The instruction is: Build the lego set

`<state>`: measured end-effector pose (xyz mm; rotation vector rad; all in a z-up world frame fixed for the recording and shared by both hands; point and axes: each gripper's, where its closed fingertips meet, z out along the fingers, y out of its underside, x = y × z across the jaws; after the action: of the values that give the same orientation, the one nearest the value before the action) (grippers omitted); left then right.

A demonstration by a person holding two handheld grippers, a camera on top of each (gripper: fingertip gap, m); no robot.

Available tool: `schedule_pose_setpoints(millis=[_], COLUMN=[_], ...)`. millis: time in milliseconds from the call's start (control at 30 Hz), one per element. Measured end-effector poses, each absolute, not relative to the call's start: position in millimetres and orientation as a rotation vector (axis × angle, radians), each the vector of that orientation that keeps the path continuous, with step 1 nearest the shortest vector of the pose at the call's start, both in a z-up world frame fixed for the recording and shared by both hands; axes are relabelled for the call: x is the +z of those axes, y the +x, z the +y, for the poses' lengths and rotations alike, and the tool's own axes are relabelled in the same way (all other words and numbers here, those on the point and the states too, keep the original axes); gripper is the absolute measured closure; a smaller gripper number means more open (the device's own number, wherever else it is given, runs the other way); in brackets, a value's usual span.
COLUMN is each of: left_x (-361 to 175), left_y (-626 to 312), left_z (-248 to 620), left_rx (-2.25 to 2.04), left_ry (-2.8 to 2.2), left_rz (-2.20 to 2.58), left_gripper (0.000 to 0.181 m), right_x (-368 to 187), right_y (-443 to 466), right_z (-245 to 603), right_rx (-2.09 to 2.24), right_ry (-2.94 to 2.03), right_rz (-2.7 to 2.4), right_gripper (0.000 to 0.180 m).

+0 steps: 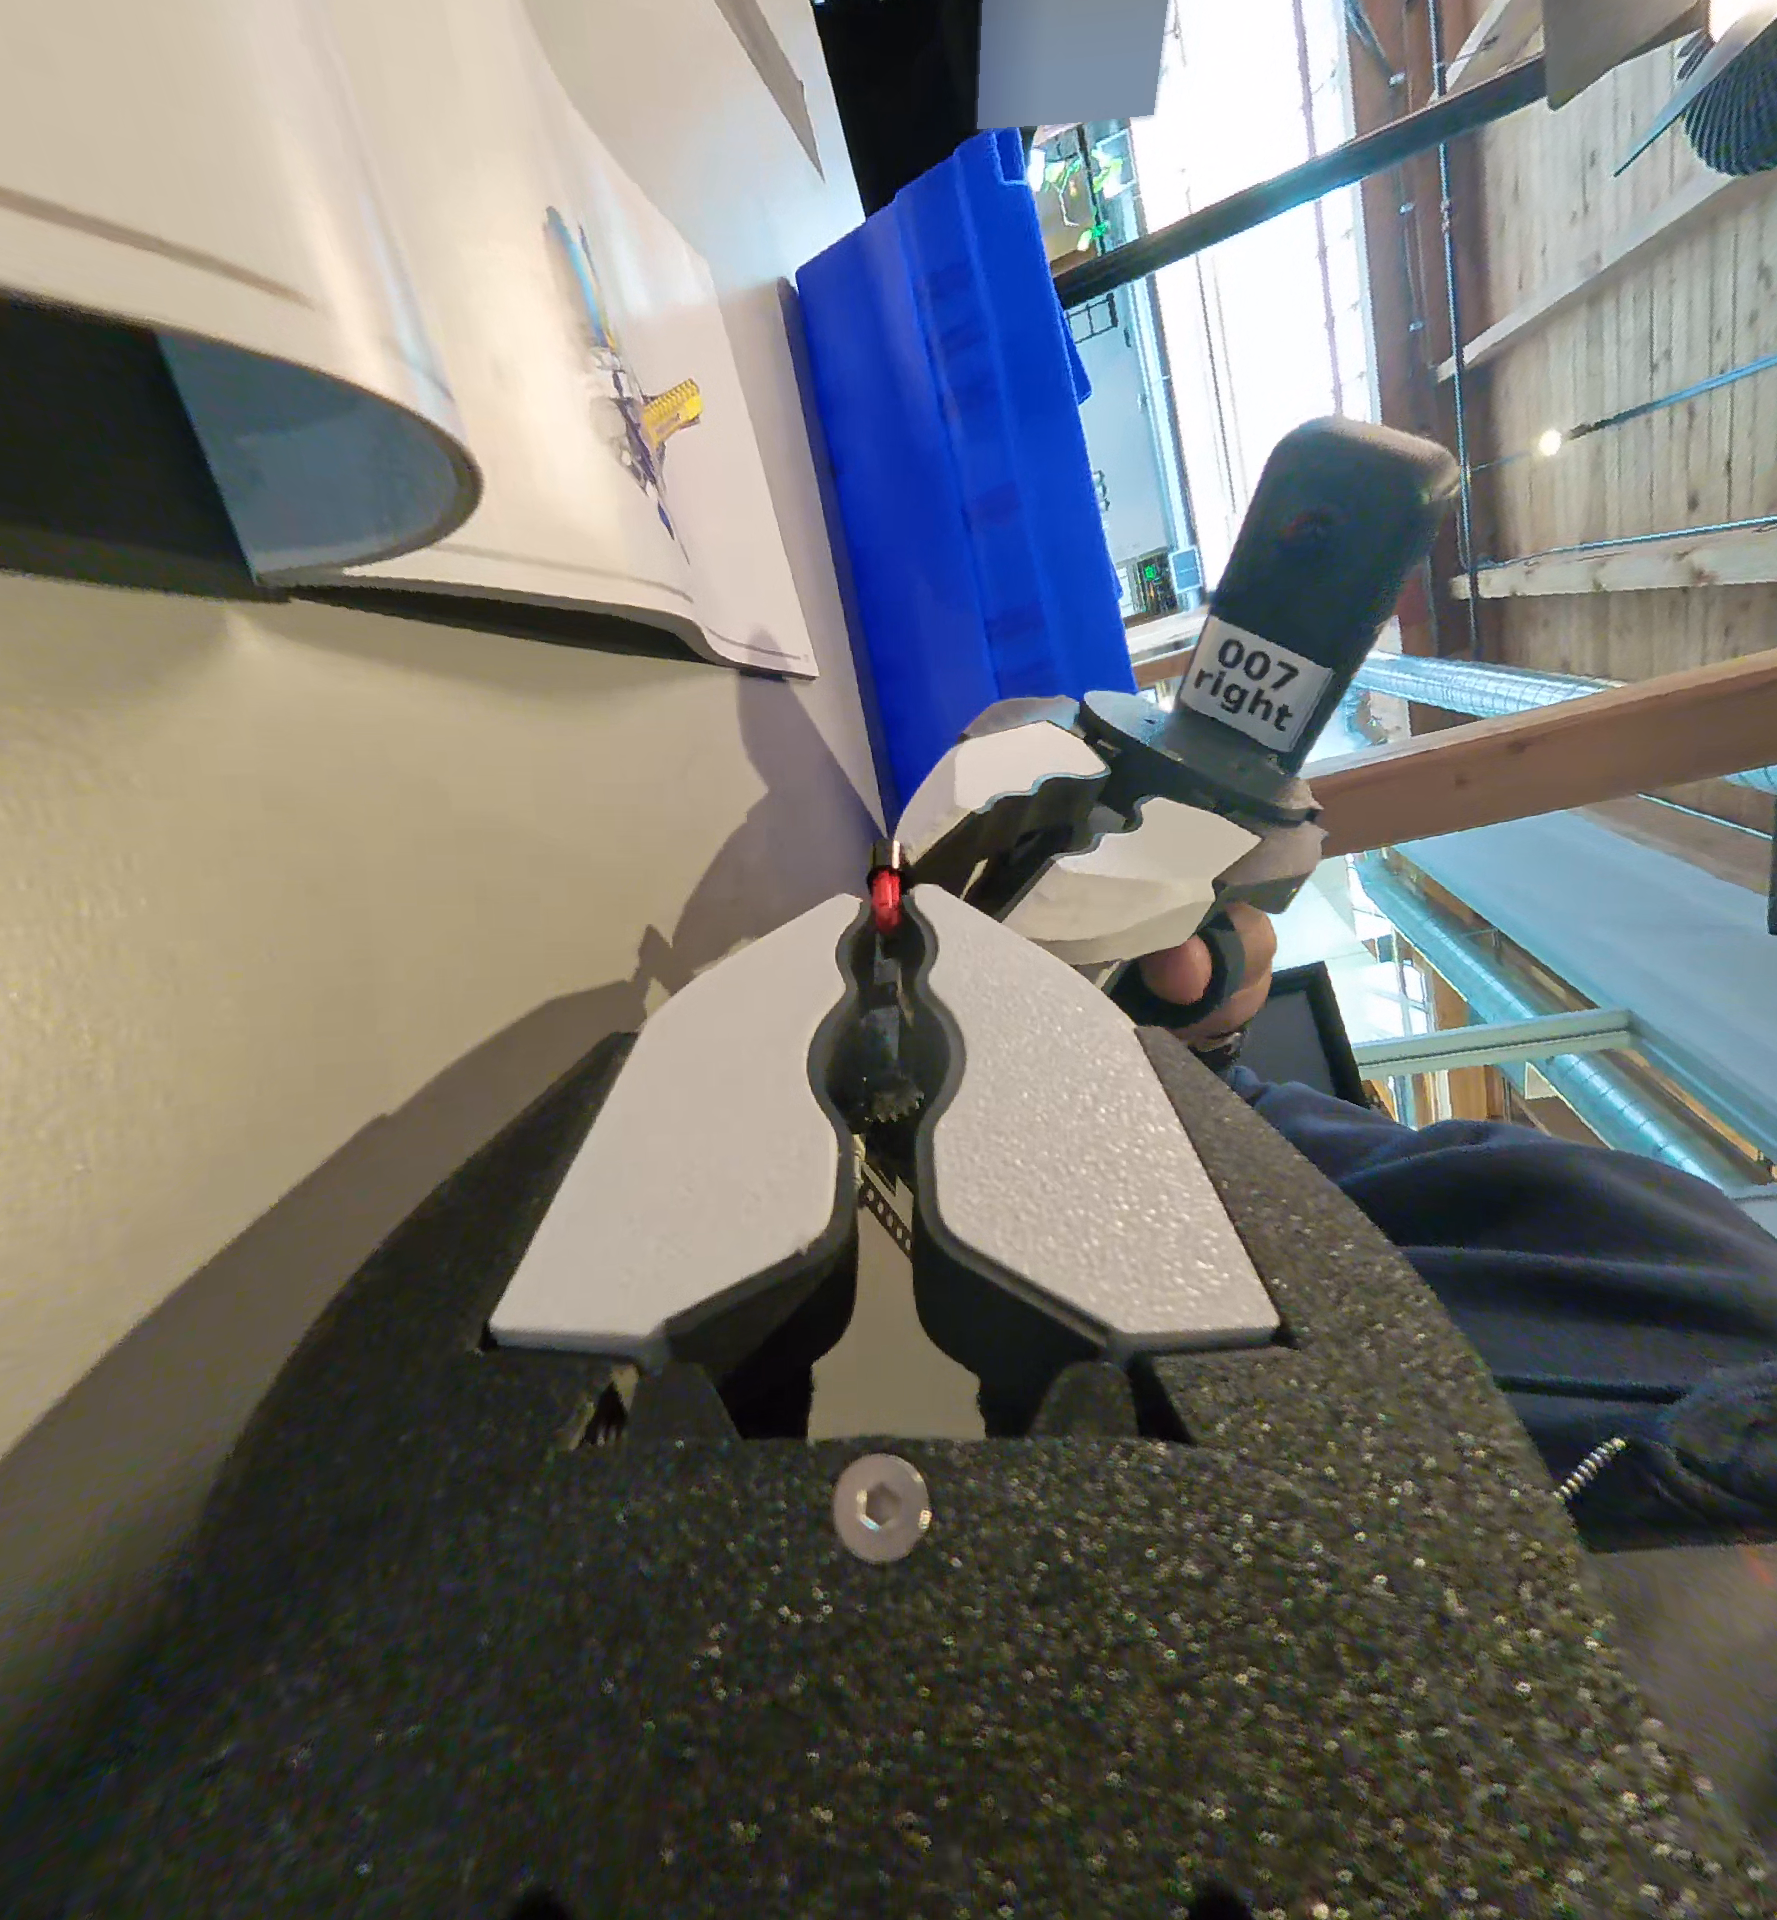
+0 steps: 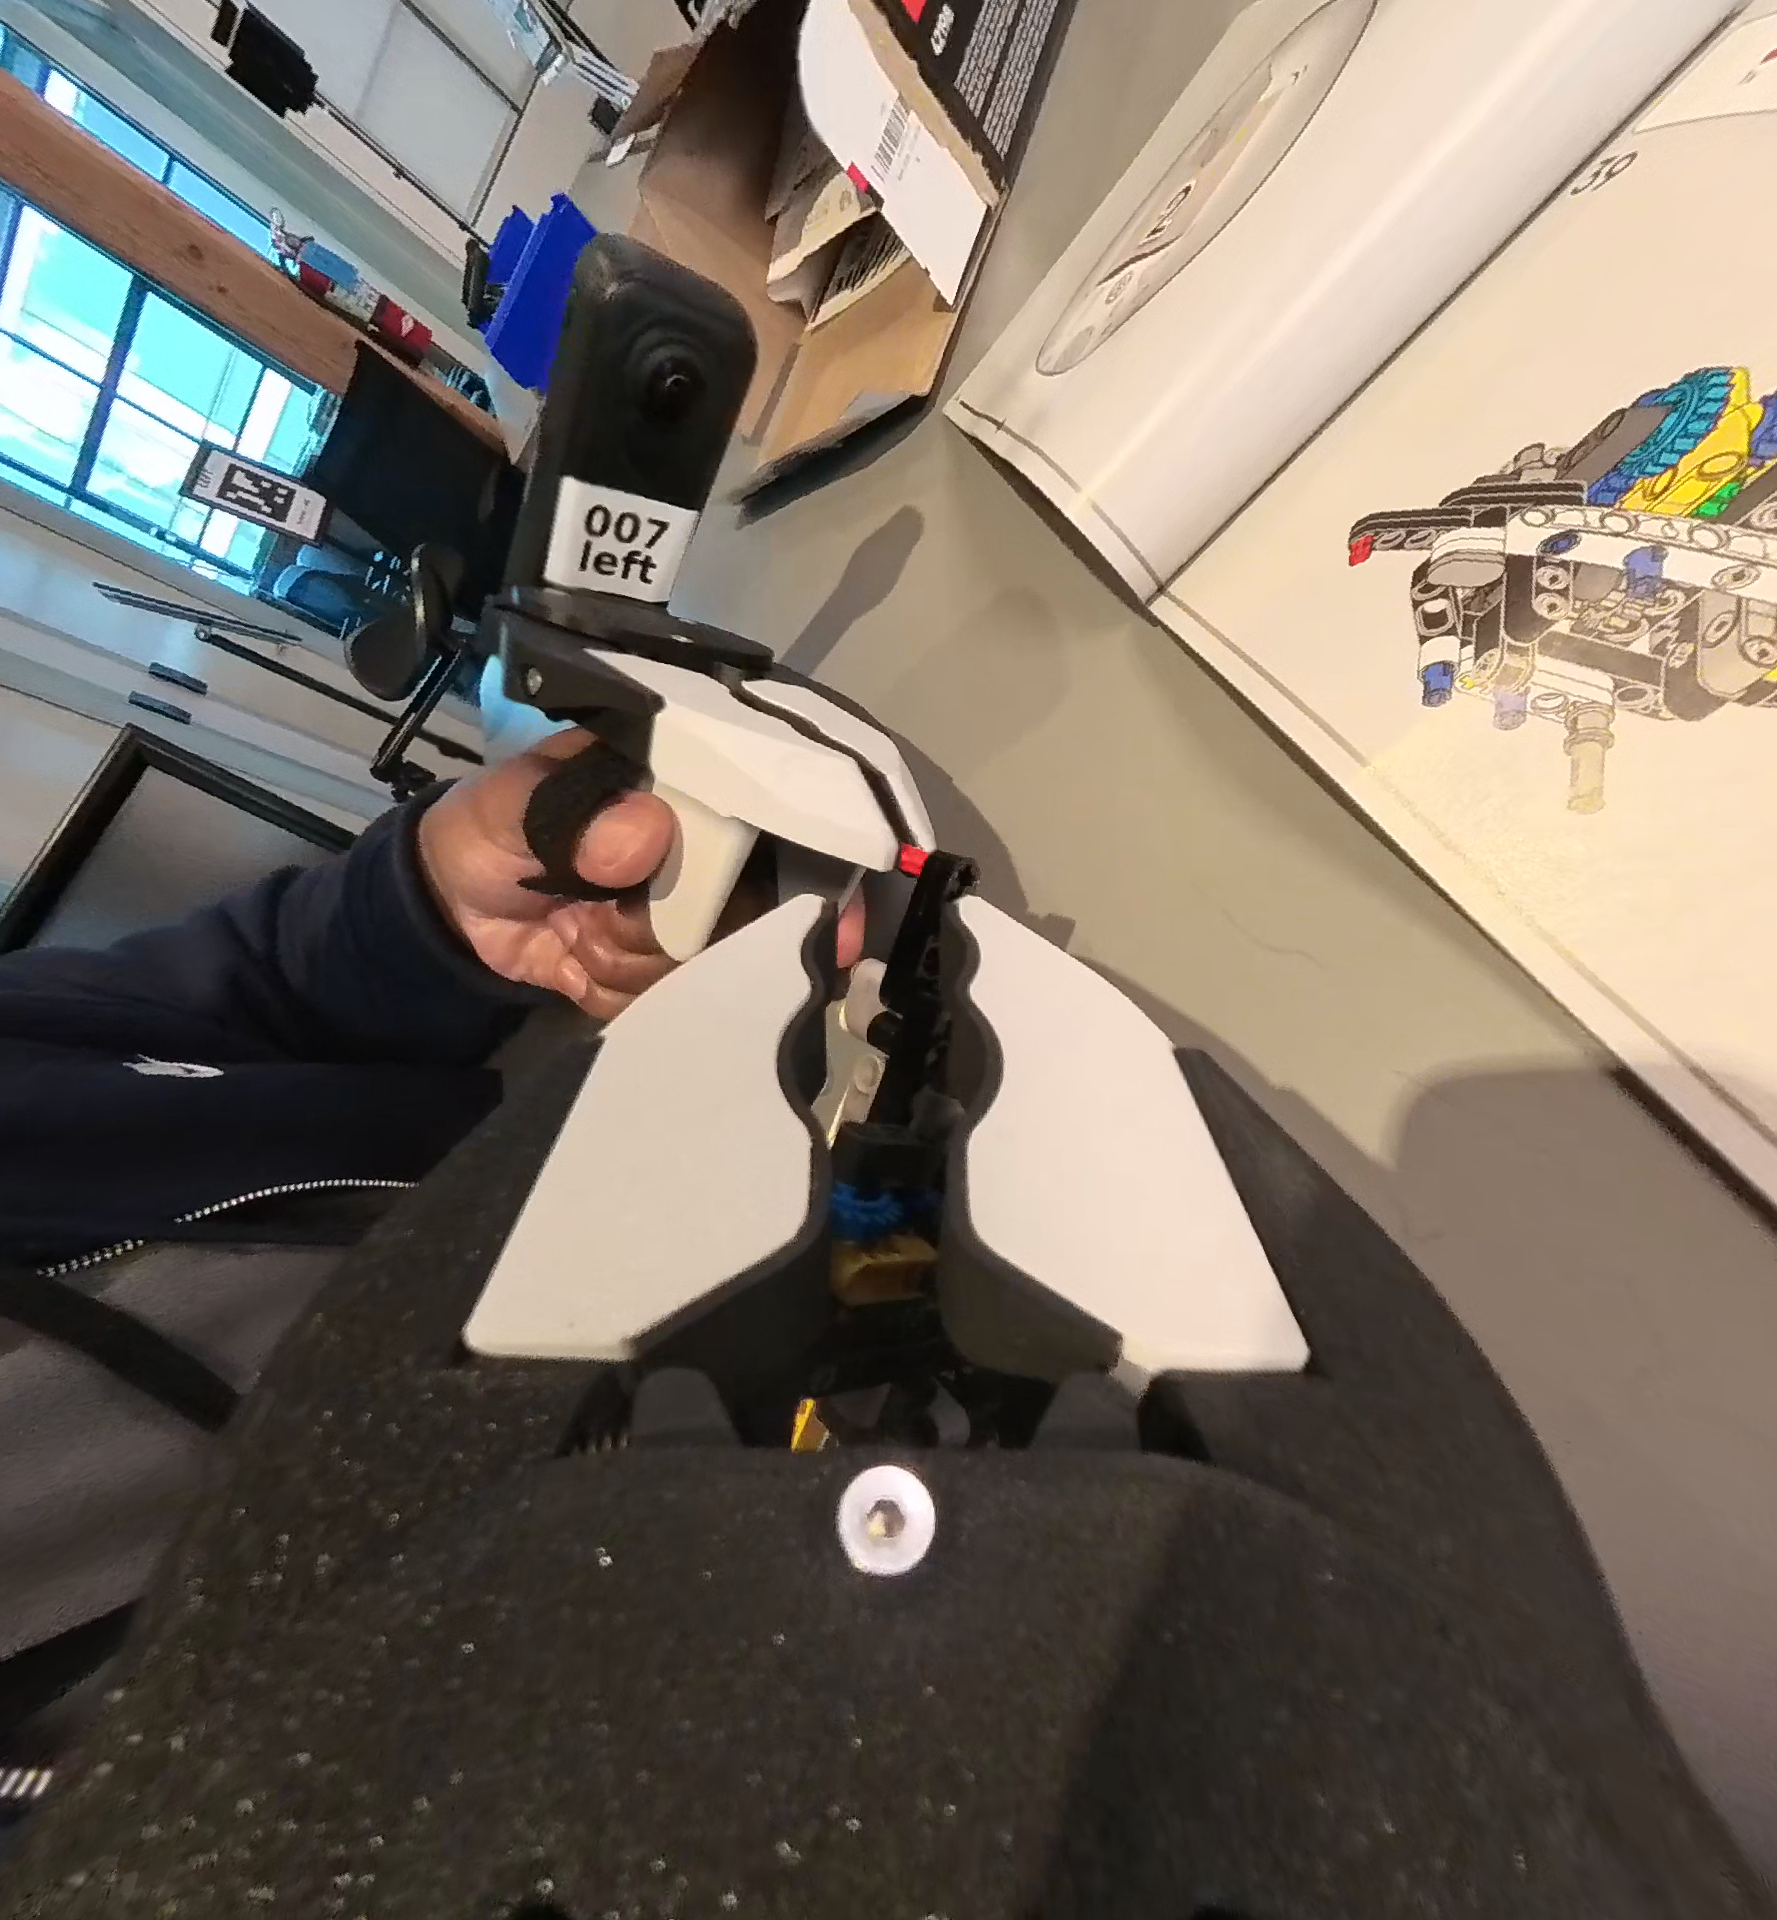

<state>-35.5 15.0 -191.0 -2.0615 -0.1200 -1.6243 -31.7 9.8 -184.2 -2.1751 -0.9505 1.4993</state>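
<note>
My left gripper [image 1: 884,916] is shut on a small red pin [image 1: 884,891] at its fingertips. A dark toothed part [image 1: 879,1070] shows in the gap behind the tips. My right gripper [image 2: 894,914] is shut on a lego assembly with a black beam [image 2: 915,966] sticking out past its tips, a blue gear [image 2: 879,1205] and a tan piece [image 2: 879,1262] deeper between the fingers. In the right wrist view the left gripper [image 2: 905,847] holds the red pin [image 2: 910,858] against the top end of the black beam. The right gripper [image 1: 905,842] meets the pin tip to tip in the left wrist view.
An open instruction booklet [image 1: 551,416] lies on the grey table [image 1: 240,883]; it also shows in the right wrist view [image 2: 1486,623]. A blue bin [image 1: 946,468] stands behind the grippers. An open cardboard box [image 2: 842,260] sits at the far table end. A hand [image 2: 551,883] grips the left tool. Less than 4 cm separates the two grippers' tips.
</note>
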Motion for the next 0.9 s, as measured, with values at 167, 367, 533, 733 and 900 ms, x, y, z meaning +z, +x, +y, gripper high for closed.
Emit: schedule_pose_setpoints(millis=[167, 367, 533, 733, 900], left_x=[-193, -192, -192, -190, -186], left_y=[-35, -29, -17, -10, -10], left_z=[13, 0, -9, -17, -21], left_rx=[-1.63, -1.745, -1.796, -1.84, -1.861], left_ry=[-2.092, -2.14, -2.177, -2.174, -2.152], left_rz=[-0.081, 0.087, 0.234, 0.328, 0.355], left_gripper=[0.177, 0.177, 0.177, 0.177, 0.177], right_x=[-186, -184, -193, -193, -188], right_y=[-32, -27, -13, -10, -11], right_z=[5, -10, -16, -23, -28], right_rx=[1.475, 1.53, 1.541, 1.557, 1.608], right_ry=[-2.196, -2.189, -2.205, -2.194, -2.154], right_rz=[-0.873, -0.716, -0.677, -0.712, -0.77], right_gripper=[0.159, 0.158, 0.161, 0.16, 0.16])
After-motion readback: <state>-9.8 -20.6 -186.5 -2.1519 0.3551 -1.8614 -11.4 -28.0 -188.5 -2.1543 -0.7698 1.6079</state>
